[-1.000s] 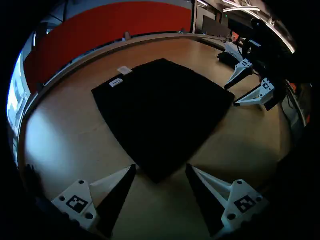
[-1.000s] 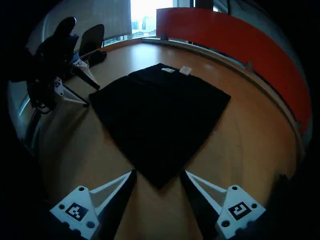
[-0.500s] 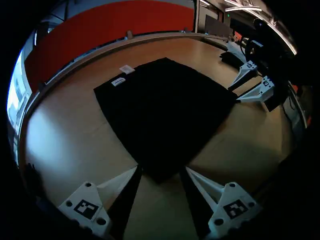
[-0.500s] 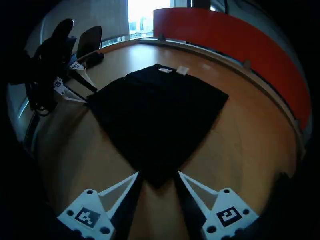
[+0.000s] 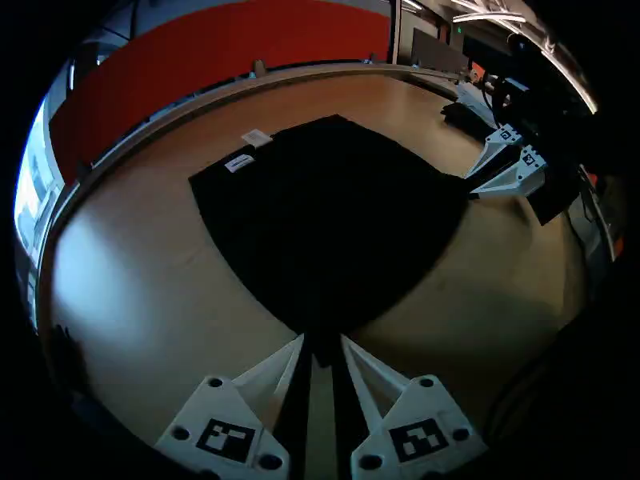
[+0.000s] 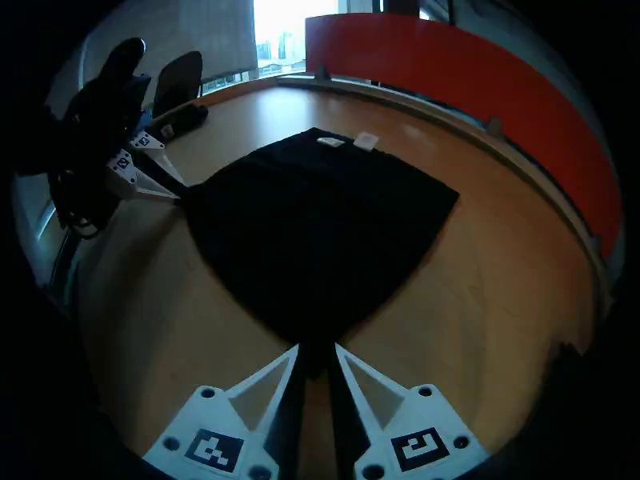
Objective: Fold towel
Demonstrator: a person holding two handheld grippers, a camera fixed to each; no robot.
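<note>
A black towel (image 5: pixel 328 216) lies spread flat on the wooden table (image 5: pixel 144 272), with two white tags (image 5: pixel 240 163) at its far edge. In the left gripper view my left gripper (image 5: pixel 322 356) is shut on the towel's near corner. Farther off at the right, my right gripper (image 5: pixel 474 188) pinches another corner. The right gripper view shows the same towel (image 6: pixel 320 224) with my right gripper (image 6: pixel 316 362) shut on its nearest corner. The left gripper (image 6: pixel 182 192) grips the towel's left corner there, held by a dark-sleeved hand (image 6: pixel 88 120).
A red wall panel (image 5: pixel 208 48) runs behind the table's curved far edge (image 5: pixel 160 124). Dark office chairs (image 6: pixel 180 76) stand by a bright window (image 6: pixel 280 36). A small dark object (image 5: pixel 464 116) sits on the table at the far right. Bare wood surrounds the towel.
Both grippers have gone from open to shut, each closing on a corner of the towel. The towel's edges near the pinched corners have pulled slightly taut.
</note>
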